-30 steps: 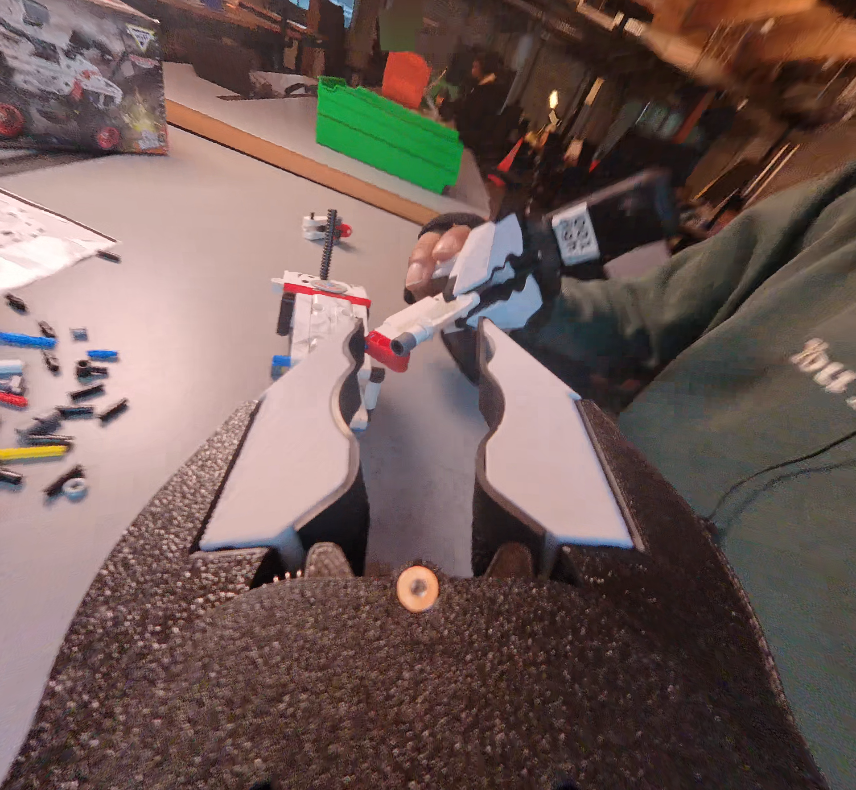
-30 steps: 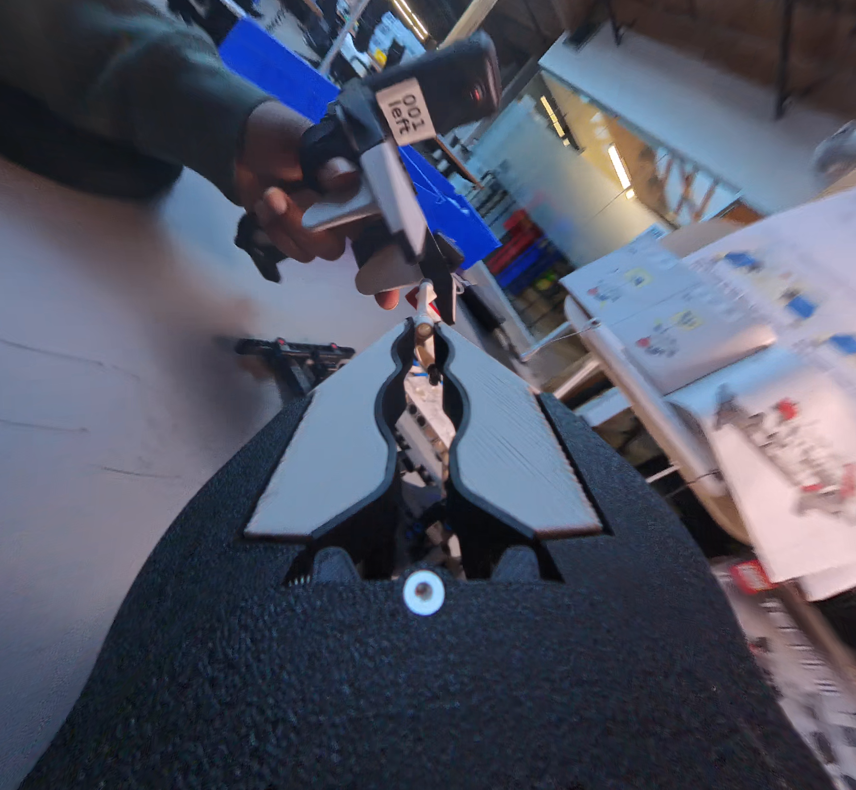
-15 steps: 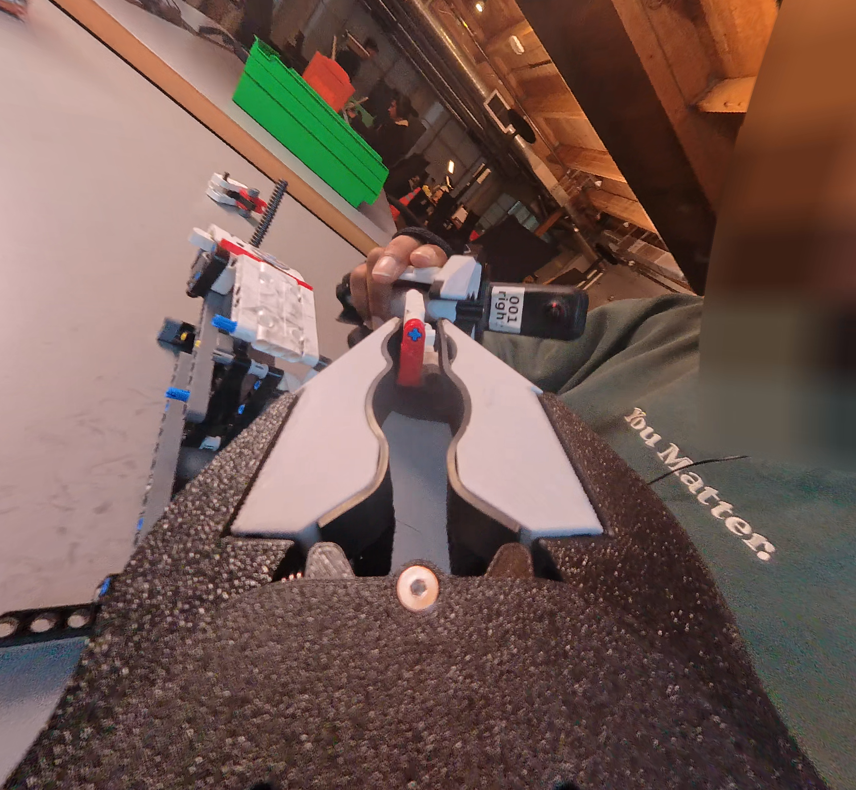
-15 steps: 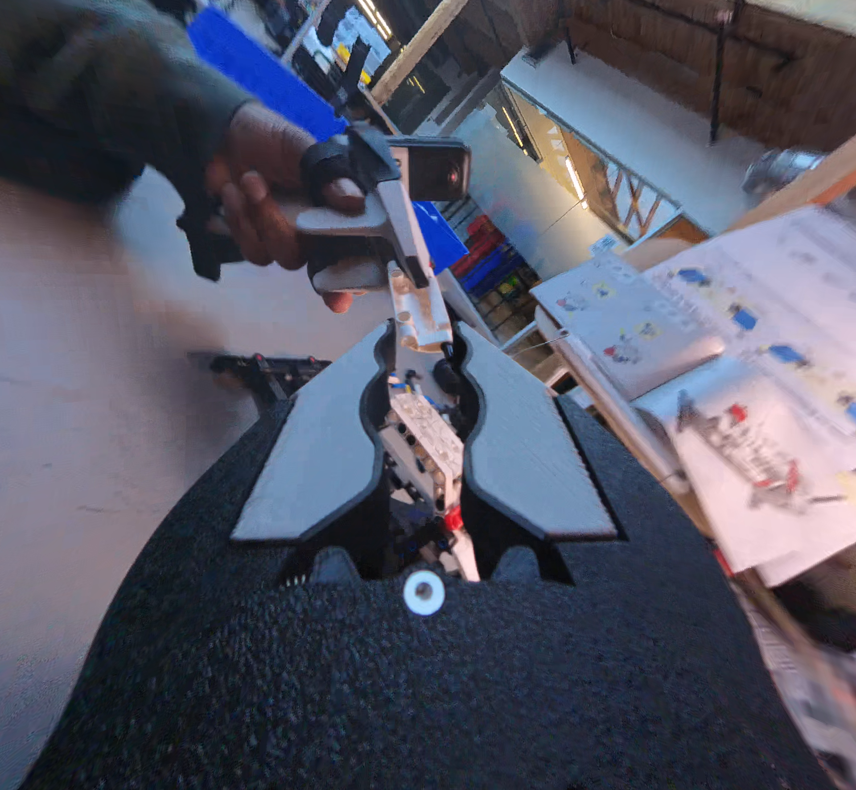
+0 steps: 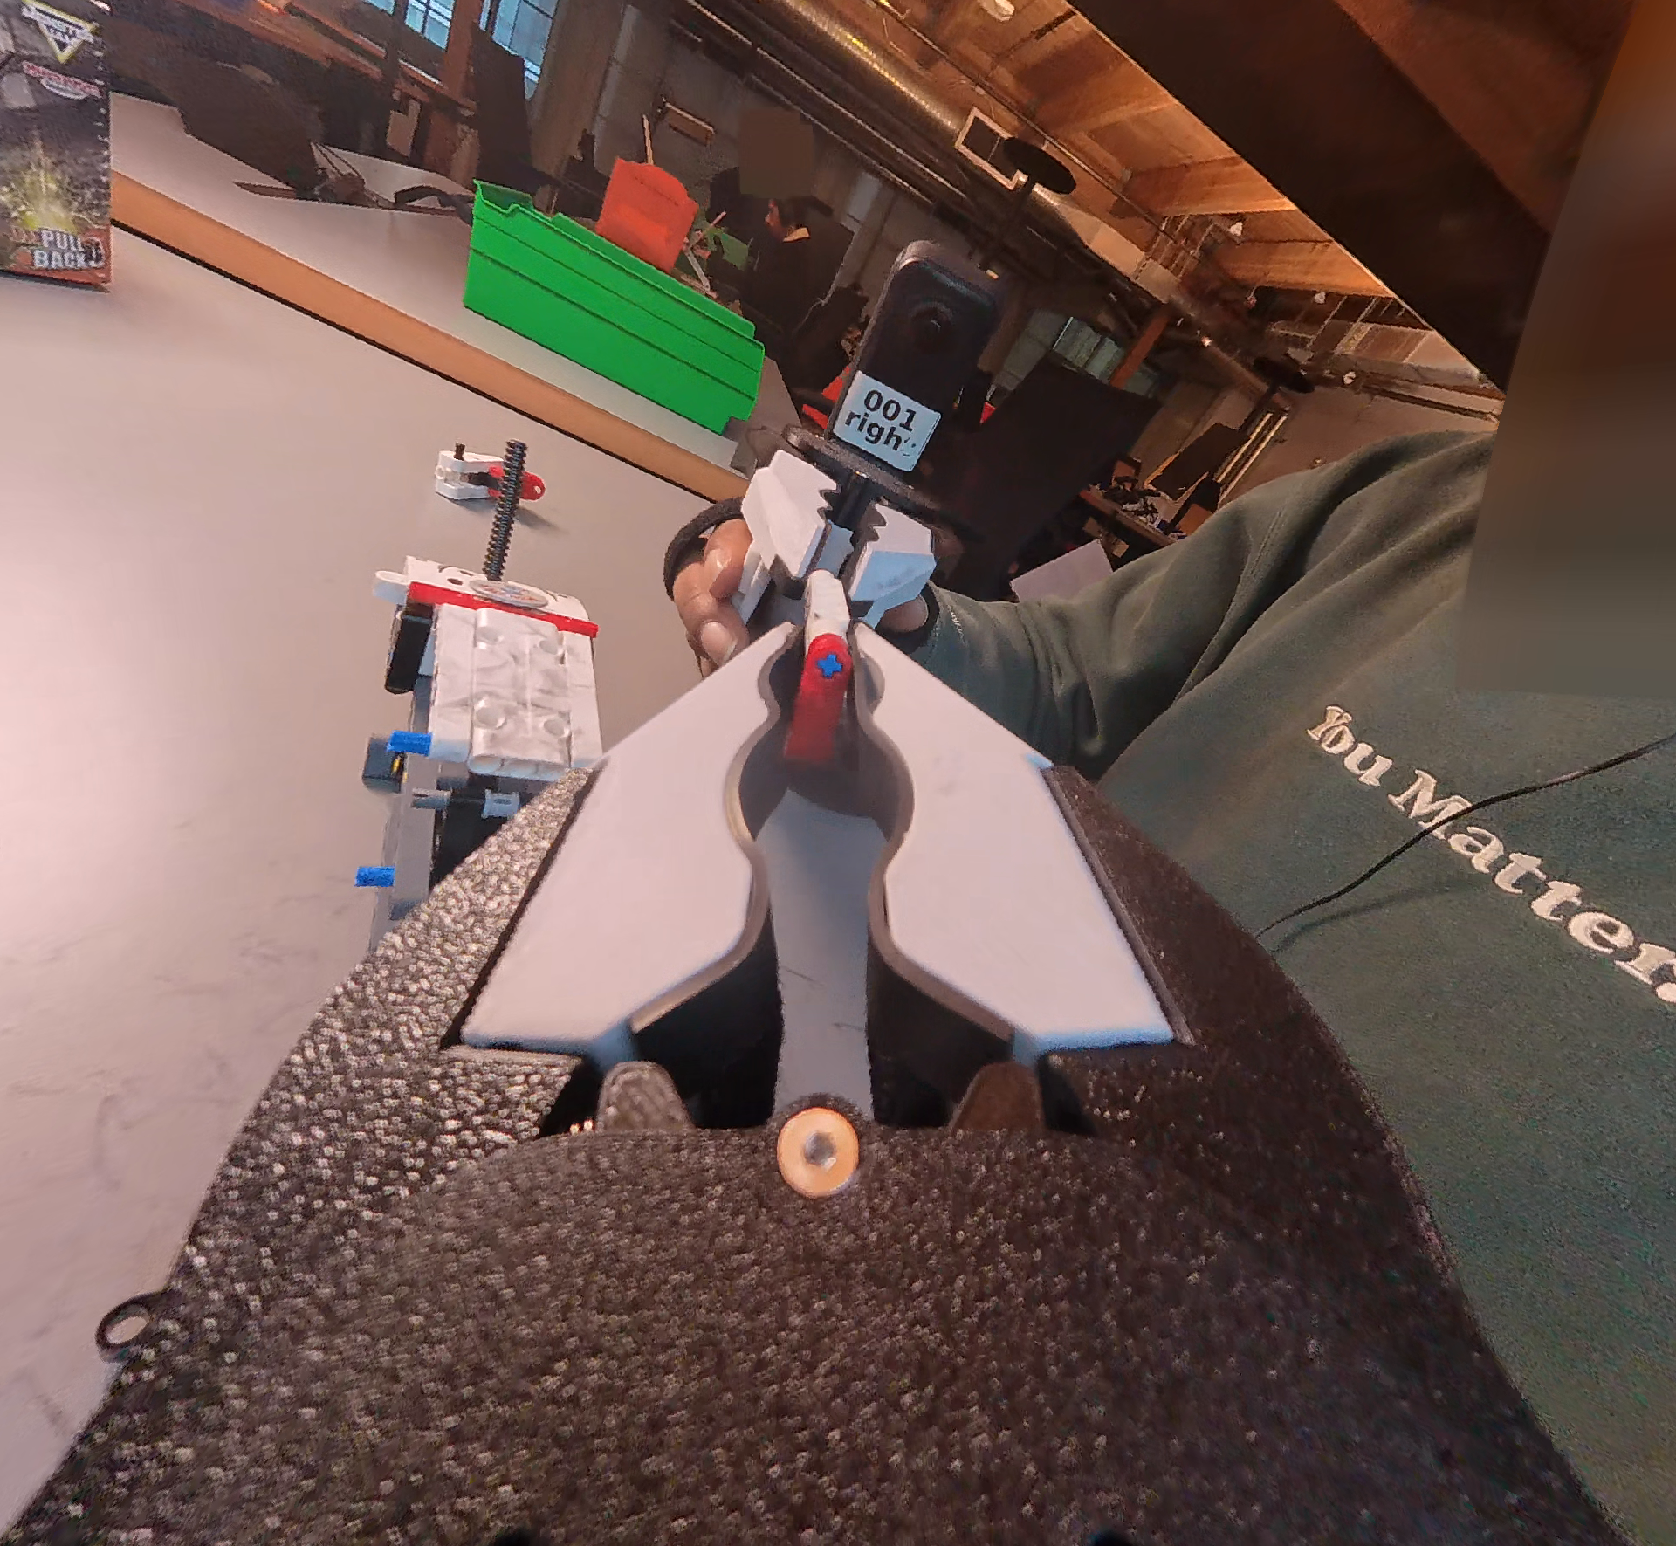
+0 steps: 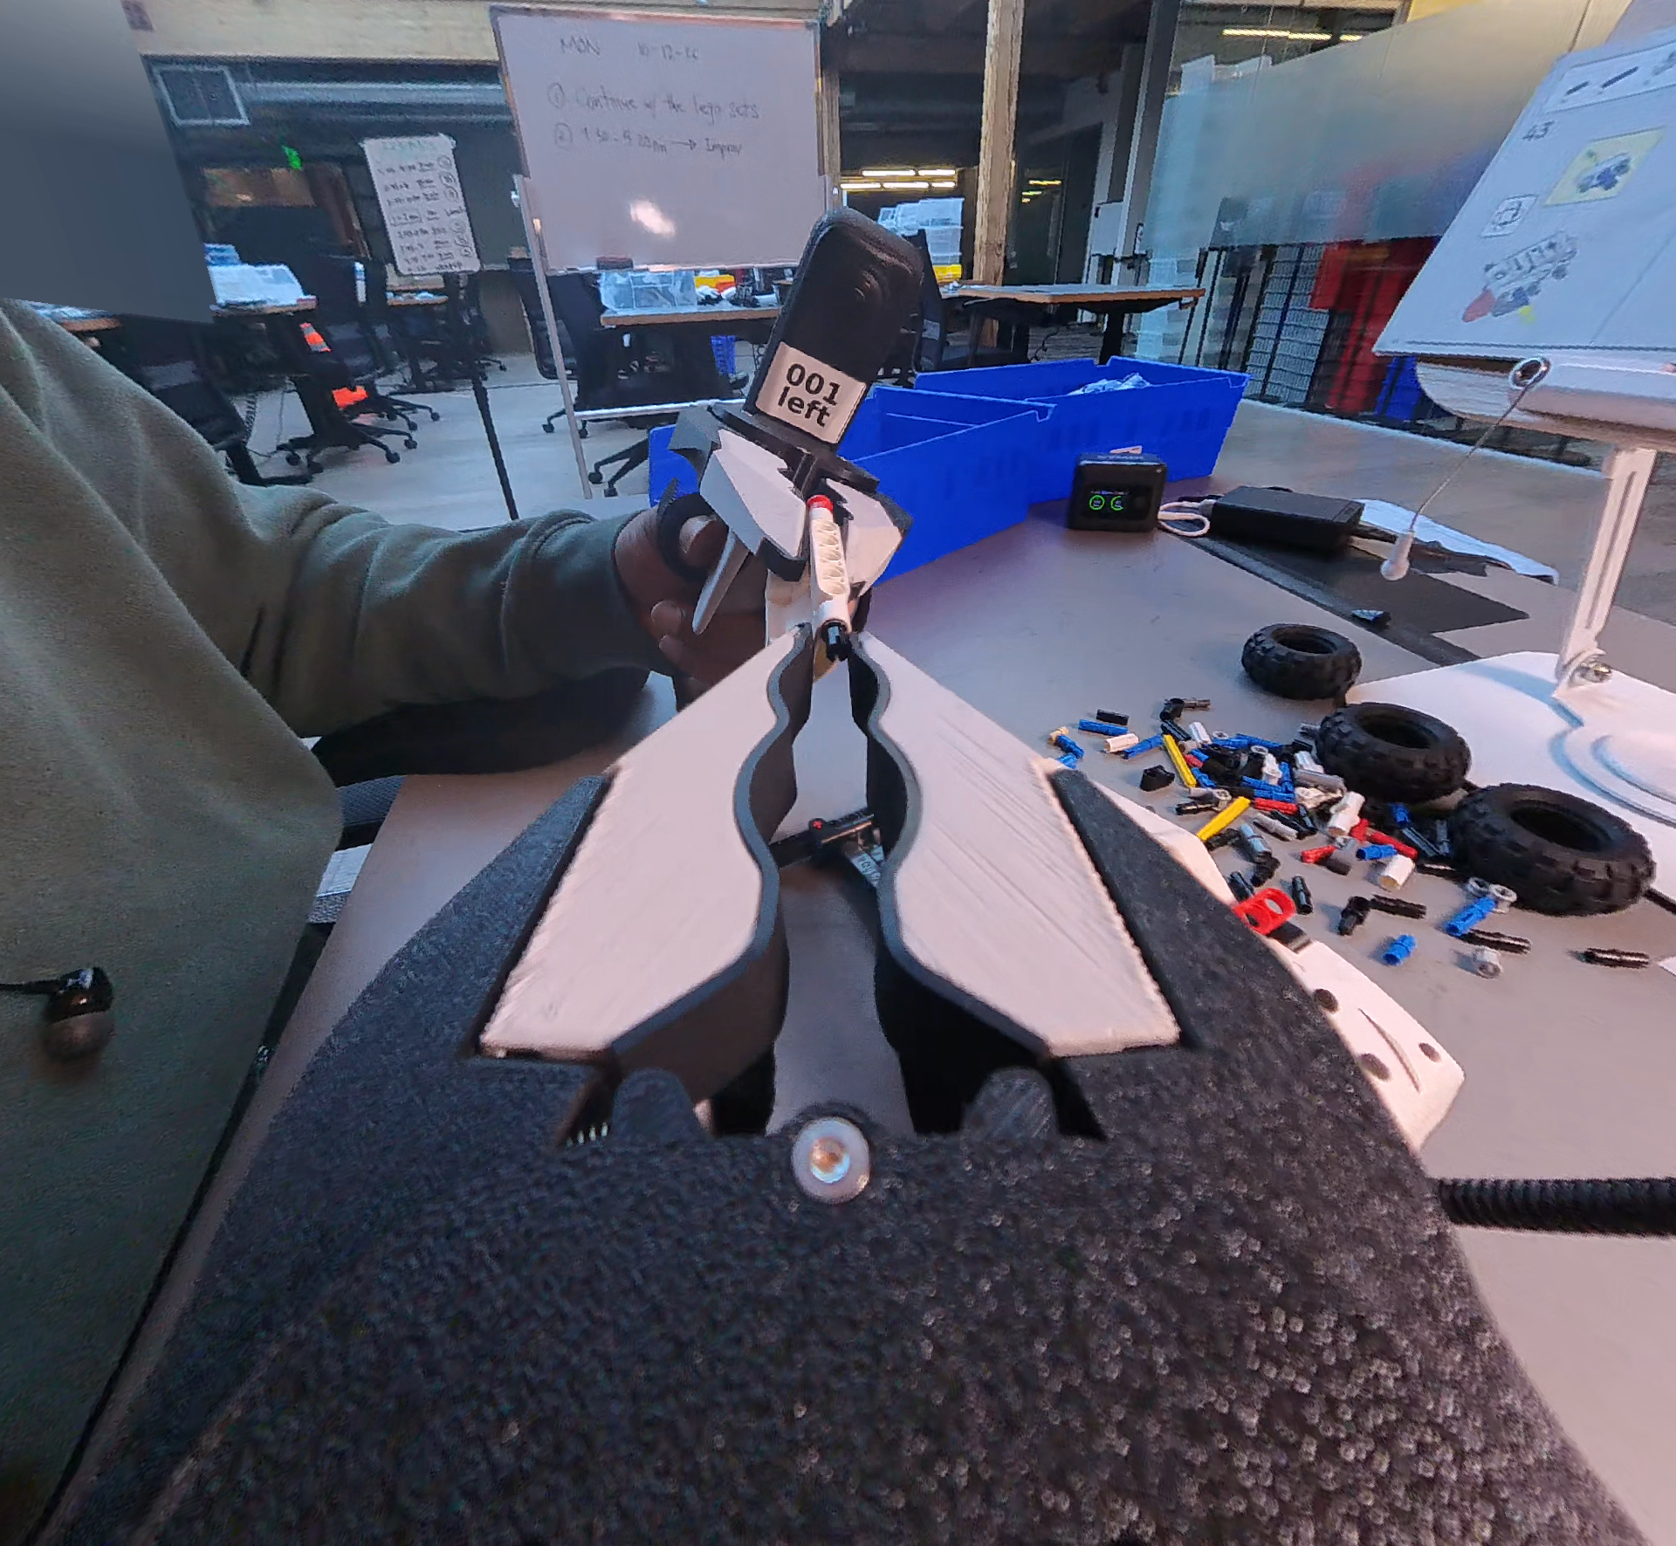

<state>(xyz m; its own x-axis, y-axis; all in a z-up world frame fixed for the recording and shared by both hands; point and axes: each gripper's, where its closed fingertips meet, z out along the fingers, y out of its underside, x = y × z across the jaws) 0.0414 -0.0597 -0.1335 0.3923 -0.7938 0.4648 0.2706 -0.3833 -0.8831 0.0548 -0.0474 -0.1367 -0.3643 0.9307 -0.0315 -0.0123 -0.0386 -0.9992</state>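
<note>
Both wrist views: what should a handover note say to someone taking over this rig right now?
Left tongs: shut on the red end of the white-and-red piece, held above the table.
Right tongs: shut on the same piece's black-tipped end, facing the left tongs.
The partly built model stands on the grey table; a small sub-assembly lies beyond it.
Loose parts and three tyres lie unattached near the instruction booklet.
</note>
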